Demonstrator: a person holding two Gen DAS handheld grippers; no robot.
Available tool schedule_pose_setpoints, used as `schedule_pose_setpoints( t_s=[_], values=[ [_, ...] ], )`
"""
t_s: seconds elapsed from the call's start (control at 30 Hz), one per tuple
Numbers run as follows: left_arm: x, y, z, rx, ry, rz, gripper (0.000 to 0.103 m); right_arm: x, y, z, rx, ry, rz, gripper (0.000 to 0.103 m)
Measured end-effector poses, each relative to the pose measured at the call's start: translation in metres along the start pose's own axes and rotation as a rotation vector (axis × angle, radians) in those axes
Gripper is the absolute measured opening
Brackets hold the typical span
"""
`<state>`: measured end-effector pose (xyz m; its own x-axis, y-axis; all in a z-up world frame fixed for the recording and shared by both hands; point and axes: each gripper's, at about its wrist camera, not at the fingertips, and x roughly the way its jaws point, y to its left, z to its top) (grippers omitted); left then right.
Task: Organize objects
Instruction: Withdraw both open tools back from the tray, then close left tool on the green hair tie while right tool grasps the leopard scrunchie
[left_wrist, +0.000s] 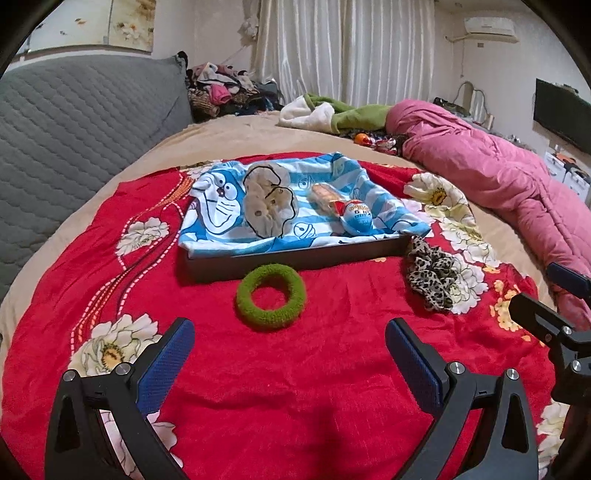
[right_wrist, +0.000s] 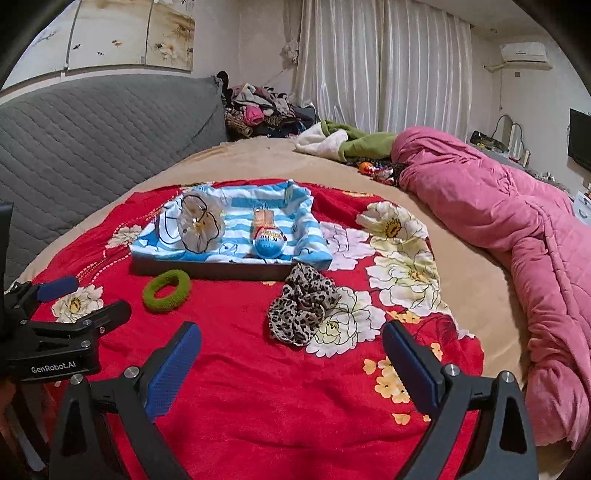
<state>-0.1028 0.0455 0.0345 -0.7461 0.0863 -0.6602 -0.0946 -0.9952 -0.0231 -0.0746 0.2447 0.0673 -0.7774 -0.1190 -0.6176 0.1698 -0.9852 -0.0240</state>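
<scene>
Right now a green hair tie (left_wrist: 271, 297) lies flat on the red flowered blanket (left_wrist: 295, 387), just in front of a dark tray (left_wrist: 295, 258) lined with a blue striped cartoon cloth (left_wrist: 221, 206). On that cloth sit a beige flower-shaped clip (left_wrist: 267, 201), a biscuit packet (left_wrist: 325, 197) and a blue egg-shaped toy (left_wrist: 356, 218). A leopard-print scrunchie (right_wrist: 301, 308) rests beside the tray's right corner. Both tools hover low over the blanket: the left gripper (left_wrist: 290, 354) faces the green tie, jaws spread wide and empty; the right gripper (right_wrist: 291, 360) faces the scrunchie, jaws likewise apart. A pink quilt (right_wrist: 517, 229) is bunched along the bed's far right.
</scene>
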Motion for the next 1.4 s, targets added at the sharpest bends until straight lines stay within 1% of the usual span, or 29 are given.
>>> schedule_pose_setpoints(
  t_s=[0.4, 0.7, 0.97, 1.27, 1.3, 1.4],
  values=[
    [0.050, 0.000, 0.002, -0.006, 0.059, 0.011, 0.103, 0.040, -0.007, 0.002, 0.006, 0.048, -0.017, 0.099],
    [0.081, 0.004, 0.009, -0.009, 0.090, 0.023, 0.103, 0.079, -0.014, 0.000, 0.014, 0.108, -0.031, 0.099],
    [0.105, 0.007, 0.012, -0.006, 0.117, 0.024, 0.103, 0.100, -0.019, 0.003, 0.021, 0.134, -0.036, 0.099],
    [0.122, 0.010, 0.013, -0.019, 0.140, 0.009, 0.102, 0.129, -0.017, 0.003, 0.020, 0.189, -0.040, 0.099],
    [0.124, 0.011, 0.013, -0.019, 0.143, 0.010, 0.102, 0.131, -0.017, 0.003, 0.020, 0.192, -0.040, 0.099],
    [0.126, 0.010, 0.013, -0.015, 0.151, 0.007, 0.093, 0.139, -0.016, 0.003, 0.019, 0.200, -0.040, 0.099]
  ],
)
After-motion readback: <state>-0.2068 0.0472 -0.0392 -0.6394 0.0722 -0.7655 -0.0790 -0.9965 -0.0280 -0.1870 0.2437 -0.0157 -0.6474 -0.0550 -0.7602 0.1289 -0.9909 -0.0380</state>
